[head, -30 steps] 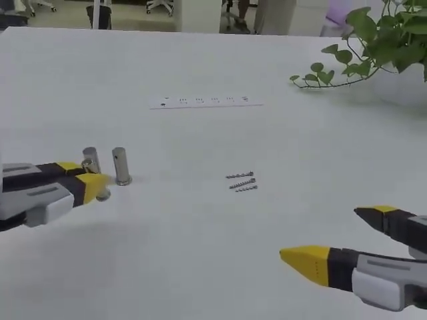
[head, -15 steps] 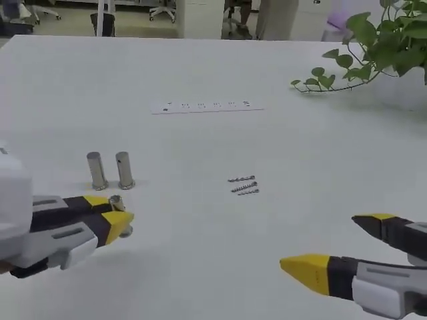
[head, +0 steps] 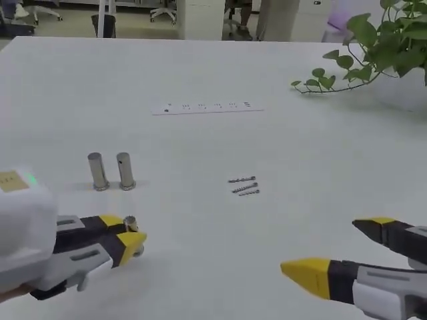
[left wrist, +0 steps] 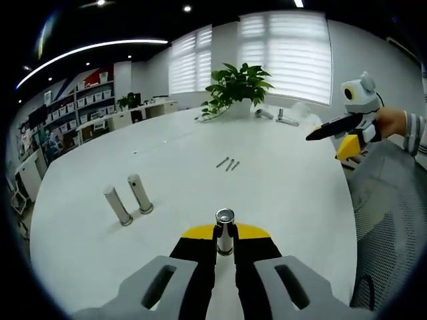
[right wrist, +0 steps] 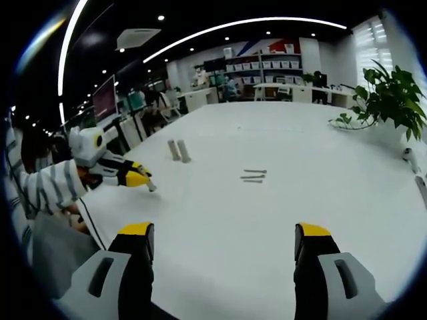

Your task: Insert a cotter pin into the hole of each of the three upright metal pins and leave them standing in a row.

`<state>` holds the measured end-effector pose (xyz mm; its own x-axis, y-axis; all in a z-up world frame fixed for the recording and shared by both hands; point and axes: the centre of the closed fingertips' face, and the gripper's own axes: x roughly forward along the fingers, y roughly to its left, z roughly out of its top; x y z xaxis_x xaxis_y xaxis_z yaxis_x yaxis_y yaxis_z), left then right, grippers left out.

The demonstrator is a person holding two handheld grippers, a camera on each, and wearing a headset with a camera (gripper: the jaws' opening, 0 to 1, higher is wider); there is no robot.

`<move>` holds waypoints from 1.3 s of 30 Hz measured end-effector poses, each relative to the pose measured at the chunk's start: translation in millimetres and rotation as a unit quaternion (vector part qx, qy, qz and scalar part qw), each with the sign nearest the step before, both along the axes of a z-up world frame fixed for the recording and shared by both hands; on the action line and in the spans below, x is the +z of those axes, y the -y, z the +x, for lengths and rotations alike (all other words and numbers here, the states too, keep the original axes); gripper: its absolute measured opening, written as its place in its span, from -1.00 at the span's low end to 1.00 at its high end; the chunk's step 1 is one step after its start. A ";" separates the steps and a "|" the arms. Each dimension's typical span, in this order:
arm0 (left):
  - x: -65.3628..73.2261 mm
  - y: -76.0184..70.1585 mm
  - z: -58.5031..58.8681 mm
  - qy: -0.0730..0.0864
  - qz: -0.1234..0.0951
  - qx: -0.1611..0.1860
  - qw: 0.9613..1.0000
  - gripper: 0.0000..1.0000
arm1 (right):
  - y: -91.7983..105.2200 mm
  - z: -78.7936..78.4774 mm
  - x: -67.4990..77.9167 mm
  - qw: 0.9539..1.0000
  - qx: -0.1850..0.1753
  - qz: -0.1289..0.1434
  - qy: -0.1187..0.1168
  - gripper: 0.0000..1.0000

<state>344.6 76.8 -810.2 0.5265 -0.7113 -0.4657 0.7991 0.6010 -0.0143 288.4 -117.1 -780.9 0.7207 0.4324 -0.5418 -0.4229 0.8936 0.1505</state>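
Head view: plant (head: 383, 40) beyond cotter pins (head: 243, 186)

White table (head: 200, 67); silver metal pins (head: 98, 171); green plant (head: 387, 33) far right; left gripper (head: 130, 233), right gripper (head: 320, 247) tipped yellow, black behind; sleeve (right wrist: 47, 190) striped grey-white.

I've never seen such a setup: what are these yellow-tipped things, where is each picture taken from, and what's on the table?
No robot here: a person holds a two-jaw tool in each hand. The head view comes from a headset camera; each round picture from a camera riding on one tool. The left tool is shut on one metal pin. The right tool is open, holding nothing. On the white table stand two more metal pins, side by side; three small cotter pins lie nearby, with a power strip and a plant farther back.
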 end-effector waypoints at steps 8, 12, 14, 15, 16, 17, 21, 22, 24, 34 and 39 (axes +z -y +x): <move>-15.7 -0.8 -4.6 -0.002 0.015 -0.006 1.000 -0.86 | 0.2 0.8 -0.3 1.000 0.001 0.000 -0.002 0.75; -20.7 0.0 -5.8 -0.007 0.018 0.000 1.000 -0.86 | -0.8 0.2 -1.6 1.000 0.003 0.001 -0.005 0.75; -22.0 0.6 -5.3 -0.007 0.017 0.004 1.000 -0.86 | -1.4 -0.1 -2.6 1.000 0.004 0.001 -0.007 0.75; -22.3 0.6 -5.1 -0.008 0.016 0.007 1.000 -0.86 | -1.8 -0.4 -3.0 1.000 0.004 0.001 -0.008 0.75; -22.7 1.0 -4.8 -0.011 0.013 0.012 1.000 -0.86 | -2.0 -0.4 -3.2 1.000 0.005 0.000 -0.008 0.75; -23.2 1.1 -5.0 -0.010 0.013 0.013 1.000 -0.86 | -2.1 -0.3 -3.2 1.000 0.005 0.000 -0.009 0.75; -22.1 2.4 -4.3 -0.001 0.007 0.013 1.000 -0.86 | -2.1 -0.4 -3.2 1.000 0.003 0.000 -0.010 0.76; -22.0 2.5 -4.0 -0.001 0.007 0.013 1.000 -0.86 | -2.0 -0.3 -3.2 1.000 0.003 0.000 -0.010 0.76; -21.9 2.3 -3.9 0.001 0.009 0.012 1.000 -0.85 | -1.7 -0.4 -3.2 1.000 0.002 0.002 -0.011 0.76; -20.5 1.6 -6.2 0.004 0.001 0.015 1.000 -0.82 | -1.6 -2.4 -4.9 1.000 0.002 0.004 -0.013 0.75; -19.3 -2.0 -5.5 0.019 0.017 0.009 1.000 -0.55 | -4.3 -2.3 -4.0 1.000 0.007 0.008 -0.013 0.75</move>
<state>339.1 78.8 -829.5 0.5564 -0.6857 -0.4694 0.7881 0.6144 0.0367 286.1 -112.8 -784.9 0.7005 0.4504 -0.5536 -0.4303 0.8854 0.1758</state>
